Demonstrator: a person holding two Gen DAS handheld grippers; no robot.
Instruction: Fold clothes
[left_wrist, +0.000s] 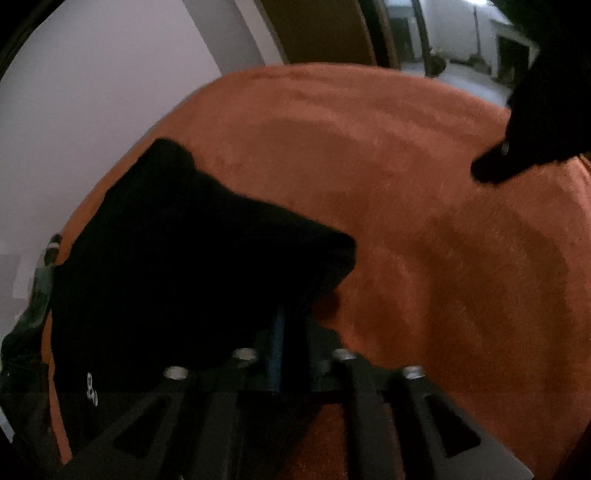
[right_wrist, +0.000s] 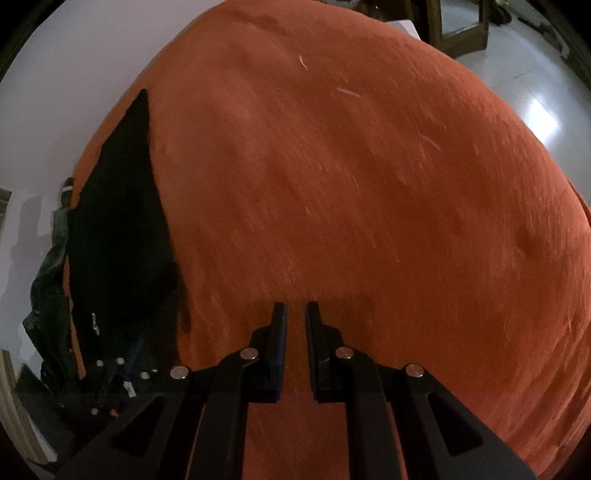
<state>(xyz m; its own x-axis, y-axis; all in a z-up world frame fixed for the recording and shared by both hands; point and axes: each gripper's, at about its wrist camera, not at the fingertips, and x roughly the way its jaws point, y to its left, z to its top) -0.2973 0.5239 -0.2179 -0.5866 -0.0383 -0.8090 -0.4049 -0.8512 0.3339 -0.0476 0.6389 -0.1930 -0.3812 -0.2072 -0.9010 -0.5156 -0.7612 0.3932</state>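
1. Black garment (left_wrist: 177, 266): plain dark fabric, bunched and partly folded, with thick layered edges and one blunt corner pointing toward the middle of the orange surface (left_wrist: 424, 229).
2. Lies along the left edge of that surface, in both wrist views; seen from the right wrist as a long dark wedge (right_wrist: 122, 221) tapering toward the far left edge.
3. Small white mark printed near its near end, by the near left corner.
4. Folds too dark to count; type of garment cannot be told.
5. Near end draped over the left claw's tips, hiding them.
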